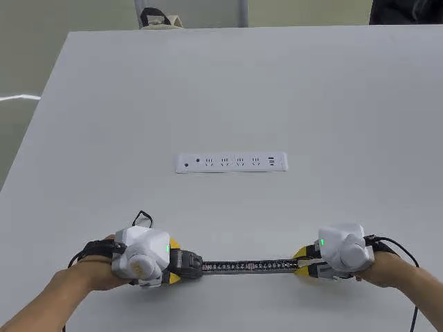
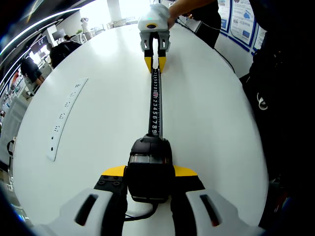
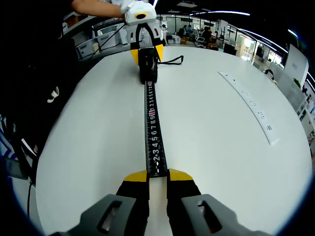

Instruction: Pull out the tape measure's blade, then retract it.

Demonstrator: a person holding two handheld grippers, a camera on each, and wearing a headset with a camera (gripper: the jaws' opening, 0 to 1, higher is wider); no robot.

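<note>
A black tape measure case (image 2: 150, 167) sits clamped between the yellow-tipped jaws of my left gripper (image 1: 181, 265), low on the white table near its front edge. Its dark numbered blade (image 1: 249, 265) runs flat over the tabletop to my right gripper (image 1: 302, 263), which is shut on the blade's end. In the right gripper view the blade (image 3: 152, 137) stretches away from my right gripper (image 3: 157, 178) to the case (image 3: 147, 64) held by the left one. In the left gripper view the blade (image 2: 154, 103) reaches the right gripper (image 2: 155, 63).
A white power strip (image 1: 231, 162) lies flat on the table (image 1: 228, 90) beyond the grippers. A thin black cord loop (image 1: 142, 217) lies behind the left gripper. A chair (image 1: 190, 12) stands at the table's far edge. People and desks fill the room behind.
</note>
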